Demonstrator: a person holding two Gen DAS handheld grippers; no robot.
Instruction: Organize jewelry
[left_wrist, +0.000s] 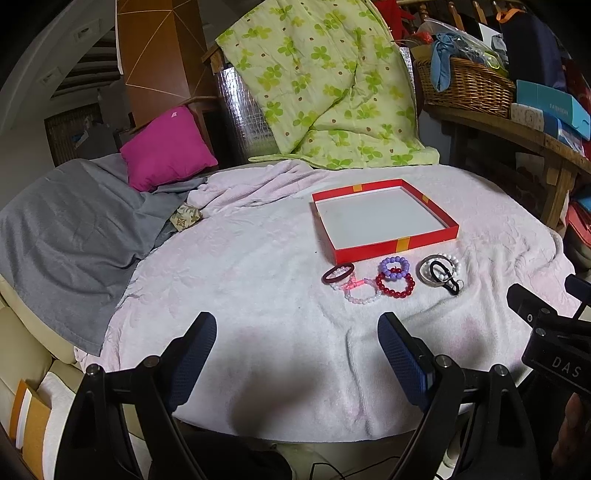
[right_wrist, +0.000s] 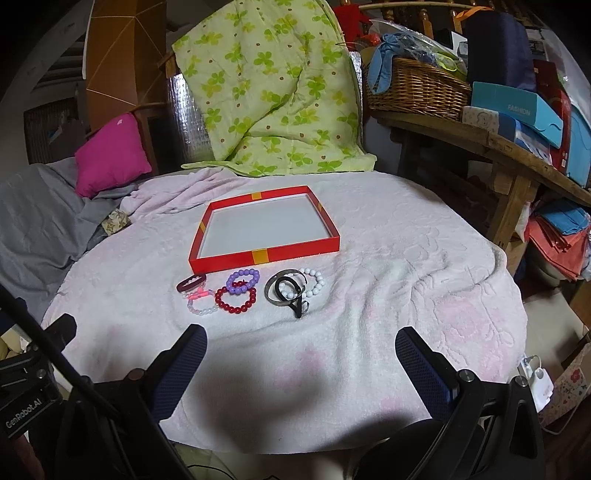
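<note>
— Where's the jewelry?

— On the surface (right_wrist: 406, 258), in a row just in front of the red tray (right_wrist: 264, 254) (nothing in it): a maroon ring (right_wrist: 190, 283), pink beads (right_wrist: 201, 306), red bracelet (right_wrist: 236, 300), purple bracelet (right_wrist: 242, 280), white beads (right_wrist: 314, 282), a silver bangle (right_wrist: 279, 293).

— And the tools?

— The left tool (left_wrist: 297, 354) and right tool (right_wrist: 301, 363) both hover at the near edge, fingers spread wide, holding nothing.
</note>
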